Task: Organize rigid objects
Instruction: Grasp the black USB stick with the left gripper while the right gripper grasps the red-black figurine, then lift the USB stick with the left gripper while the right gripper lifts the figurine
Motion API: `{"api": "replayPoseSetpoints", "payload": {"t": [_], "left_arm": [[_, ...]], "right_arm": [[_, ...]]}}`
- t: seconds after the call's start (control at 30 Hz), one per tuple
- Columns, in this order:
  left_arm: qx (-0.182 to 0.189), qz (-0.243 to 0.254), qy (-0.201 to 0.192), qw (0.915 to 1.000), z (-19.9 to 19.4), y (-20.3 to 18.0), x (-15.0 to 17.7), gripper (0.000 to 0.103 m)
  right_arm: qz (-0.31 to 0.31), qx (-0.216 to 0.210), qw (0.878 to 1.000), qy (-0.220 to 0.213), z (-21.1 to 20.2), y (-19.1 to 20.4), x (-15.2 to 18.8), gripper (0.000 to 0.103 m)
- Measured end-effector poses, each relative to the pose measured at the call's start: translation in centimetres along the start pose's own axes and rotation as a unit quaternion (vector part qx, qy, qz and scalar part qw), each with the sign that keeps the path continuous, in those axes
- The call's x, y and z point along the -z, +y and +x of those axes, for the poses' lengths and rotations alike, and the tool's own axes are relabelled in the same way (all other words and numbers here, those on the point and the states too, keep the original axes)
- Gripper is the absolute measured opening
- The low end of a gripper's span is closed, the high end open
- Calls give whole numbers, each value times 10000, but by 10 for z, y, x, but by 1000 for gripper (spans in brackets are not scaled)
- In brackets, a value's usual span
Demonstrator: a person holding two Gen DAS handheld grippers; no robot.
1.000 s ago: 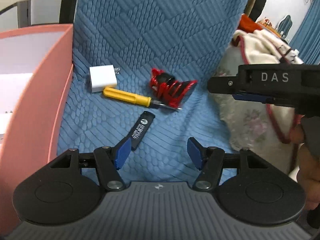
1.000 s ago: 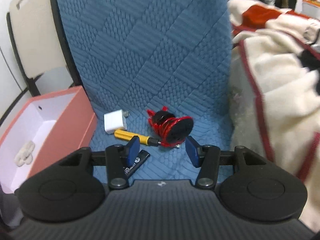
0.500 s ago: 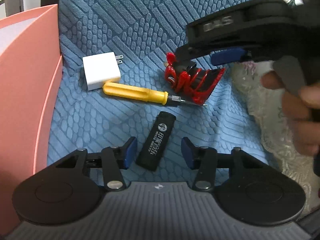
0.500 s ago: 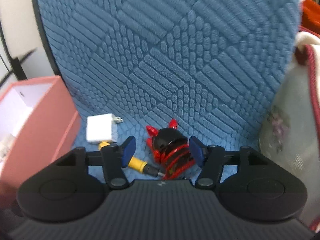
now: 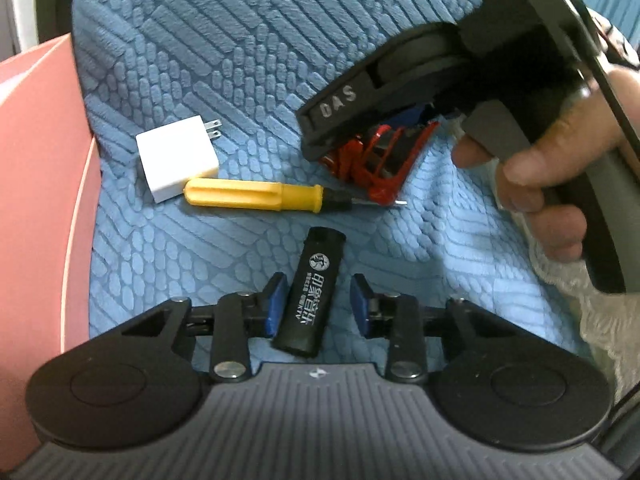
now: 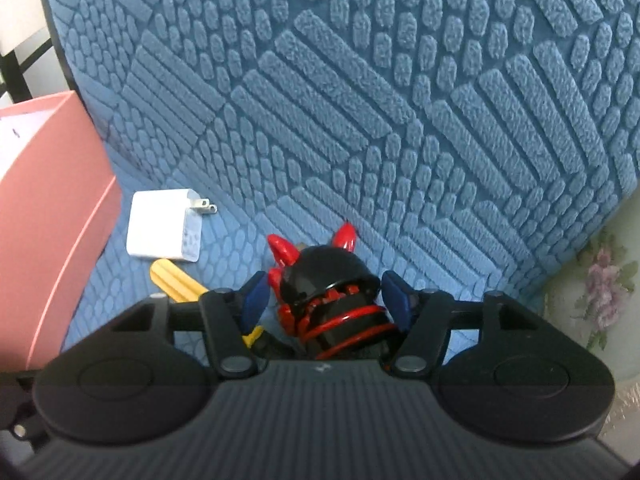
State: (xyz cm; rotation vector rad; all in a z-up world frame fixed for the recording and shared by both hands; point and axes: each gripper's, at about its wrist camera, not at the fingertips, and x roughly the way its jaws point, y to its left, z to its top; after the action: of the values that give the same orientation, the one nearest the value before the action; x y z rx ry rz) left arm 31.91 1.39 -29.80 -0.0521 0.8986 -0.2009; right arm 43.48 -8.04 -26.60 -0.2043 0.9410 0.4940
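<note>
Across both views the blue quilted cover [image 5: 248,64] fills the frame more than it did a second ago: you have brought both tools lower and closer. The pink box [image 5: 44,184] stays along the left edge of each view.

Your right gripper [image 6: 324,300] has moved in over the red and black toy [image 6: 332,296]; its blue pads now sit either side of the toy's black head, apart, and you cannot tell whether they touch it. In the left view this tool covers the toy's upper part at centre right, where a second ago it hung off to the right.

Your left gripper [image 5: 318,304] is spread wide, and the black lighter [image 5: 312,296] now lies between its pads at lower centre, no longer ahead of them.

The white charger [image 5: 176,160] and the yellow screwdriver [image 5: 256,196] lie touching at centre left, unmoved, with the screwdriver's tip under the toy.
</note>
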Motion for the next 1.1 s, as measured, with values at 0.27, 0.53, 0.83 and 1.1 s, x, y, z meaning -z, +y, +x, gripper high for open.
{"api": "replayPoseSetpoints", "payload": {"t": [0.27, 0.53, 0.83, 1.1], "left_arm": [[-33, -7, 21, 10000, -2, 1, 2, 27], [14, -498, 54, 9987, -10, 14, 4, 27], [137, -1033, -60, 9945, -34, 28, 4, 27], [275, -1206, -220, 9921, -66, 21, 17, 27]], "right_arm": [[-109, 125, 9998, -106, -8, 3, 5, 64], [278, 152, 9989, -340, -47, -3, 16, 64], [861, 282, 9944, -549, -86, -12, 34, 57], [1260, 420, 9886, -703, -112, 4, 68, 56]]}}
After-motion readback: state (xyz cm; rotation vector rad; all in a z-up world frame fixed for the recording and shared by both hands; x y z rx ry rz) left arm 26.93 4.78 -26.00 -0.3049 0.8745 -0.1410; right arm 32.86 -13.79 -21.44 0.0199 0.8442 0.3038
